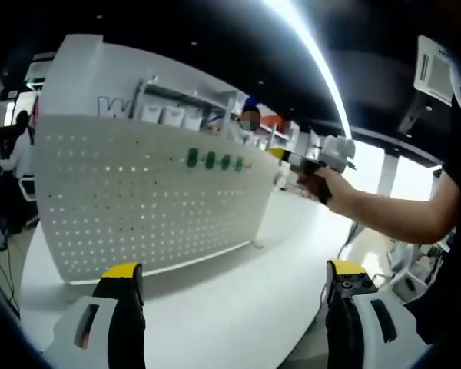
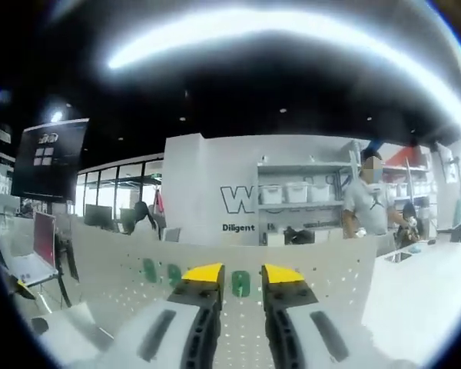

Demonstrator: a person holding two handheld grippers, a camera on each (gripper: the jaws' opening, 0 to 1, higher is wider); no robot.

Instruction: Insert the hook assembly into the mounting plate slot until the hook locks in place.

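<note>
L gripper jaws apart, pegboard w/ green hooks, R gripper near

Open-plan lab or showroom-type workspace, not a home. Dark ceiling with long strip lights and a ceiling AC unit. White wall with large lettering and shelves of white bins. White table carrying an upright white pegboard. Wall of windows at the left of the right gripper view, laptop on a desk, dark sign, other people standing around.
</note>
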